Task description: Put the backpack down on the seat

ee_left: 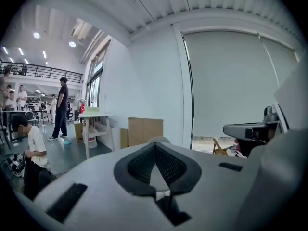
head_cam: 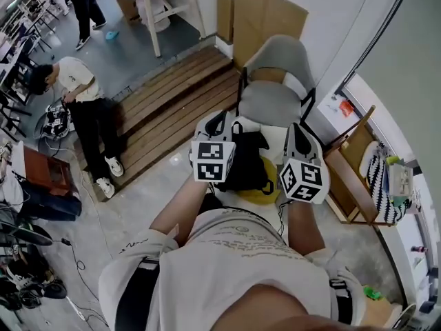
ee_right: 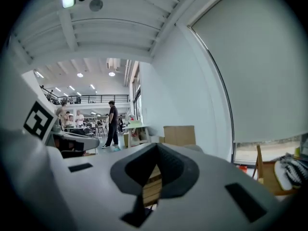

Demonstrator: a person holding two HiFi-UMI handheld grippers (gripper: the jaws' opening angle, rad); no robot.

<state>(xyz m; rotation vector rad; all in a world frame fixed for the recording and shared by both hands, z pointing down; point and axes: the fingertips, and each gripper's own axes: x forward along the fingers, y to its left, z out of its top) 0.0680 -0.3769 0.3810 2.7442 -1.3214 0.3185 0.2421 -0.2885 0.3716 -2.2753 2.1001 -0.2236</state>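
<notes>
In the head view, the person holds a tool in each hand just in front of the grey chair (head_cam: 274, 81). The left tool (head_cam: 219, 124) and the right tool (head_cam: 298, 133) are side by side. The black and yellow backpack (head_cam: 244, 161) hangs between them, up off the floor, near the chair's seat (head_cam: 269, 103) but not on it. Brown wooden boards (head_cam: 172, 109) lie to the left of the chair, and a person (head_cam: 76, 92) crouches farther left. A cardboard sheet (head_cam: 269, 12) leans on the wall behind the chair. In the left gripper view, the left tool (ee_left: 155, 163) is closed, with its dark pads pressed together on a dark strip (ee_left: 168, 211) of the backpack. The top of the chair (ee_left: 159, 139) peeks up just past it. The cardboard (ee_left: 144, 131) stands behind the chair, and a white surface (ee_left: 96, 115) stands farther left. In the right gripper view, the right tool (ee_right: 155, 163) is closed too, with a dark strip (ee_right: 134, 216) of the backpack coming out under its pads.
</notes>
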